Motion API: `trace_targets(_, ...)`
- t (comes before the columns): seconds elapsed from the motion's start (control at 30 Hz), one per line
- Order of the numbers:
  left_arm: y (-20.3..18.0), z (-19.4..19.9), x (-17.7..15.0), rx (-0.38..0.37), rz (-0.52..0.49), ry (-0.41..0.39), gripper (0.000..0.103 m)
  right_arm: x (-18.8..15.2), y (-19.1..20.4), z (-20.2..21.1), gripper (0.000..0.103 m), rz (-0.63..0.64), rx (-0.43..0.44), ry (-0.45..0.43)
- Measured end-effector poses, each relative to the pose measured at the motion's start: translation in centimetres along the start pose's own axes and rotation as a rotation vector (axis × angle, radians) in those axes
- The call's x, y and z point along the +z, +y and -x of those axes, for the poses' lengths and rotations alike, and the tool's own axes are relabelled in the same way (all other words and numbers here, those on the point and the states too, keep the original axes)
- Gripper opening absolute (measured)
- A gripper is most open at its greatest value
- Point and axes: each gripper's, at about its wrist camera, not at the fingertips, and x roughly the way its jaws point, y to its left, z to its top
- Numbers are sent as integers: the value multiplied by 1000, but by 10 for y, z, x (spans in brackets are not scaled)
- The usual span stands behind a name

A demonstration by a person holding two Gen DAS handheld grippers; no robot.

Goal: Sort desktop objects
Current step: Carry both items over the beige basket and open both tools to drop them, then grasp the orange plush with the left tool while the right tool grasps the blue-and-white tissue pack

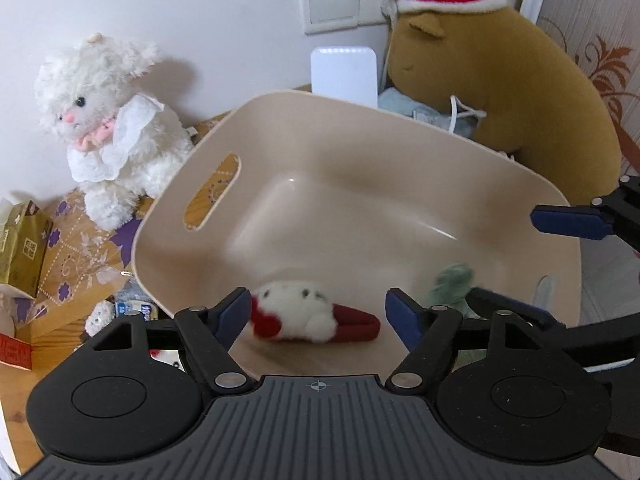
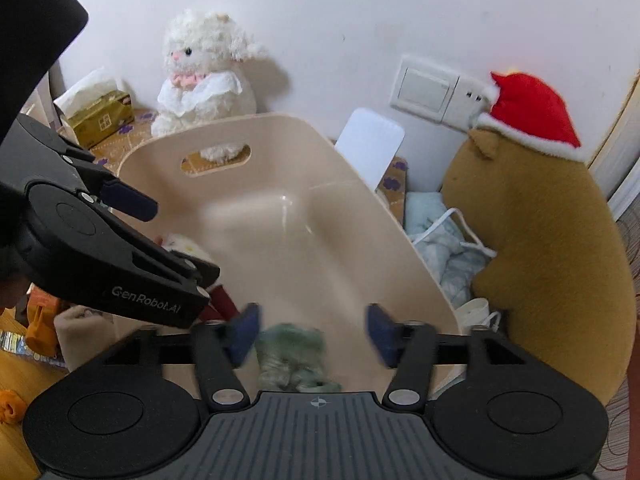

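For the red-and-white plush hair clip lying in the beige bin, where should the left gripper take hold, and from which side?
Grip the fluffy white middle of the plush hair clip, descending from above. It lies flat and lengthwise across the left gripper, whose open jaws already straddle it; the thin red tip probably offers less purchase.

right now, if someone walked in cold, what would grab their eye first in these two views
The big beige plastic bin with a slot handle fills the middle of both views, with both open grippers, left gripper and right gripper, poised at its near edge. Inside it lie a small red-and-white fluffy toy and a blurred pale green soft toy. Behind stand a fluffy white plush lamb on the left and a large brown plush in a red Santa hat on the right.
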Motion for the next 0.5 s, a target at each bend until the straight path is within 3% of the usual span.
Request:
trace_targets(0.3, 35, 46, -16, 27, 11, -89, 79, 8, 21, 29, 88, 3, -27, -67)
trace_targets(0.4, 56, 65, -29, 5, 16, -86, 80, 12, 33, 43, 103, -18, -11, -92)
trace_targets(0.5, 78, 83, -48, 19, 12, -81, 80, 13, 48, 55, 103, -40, 38, -112)
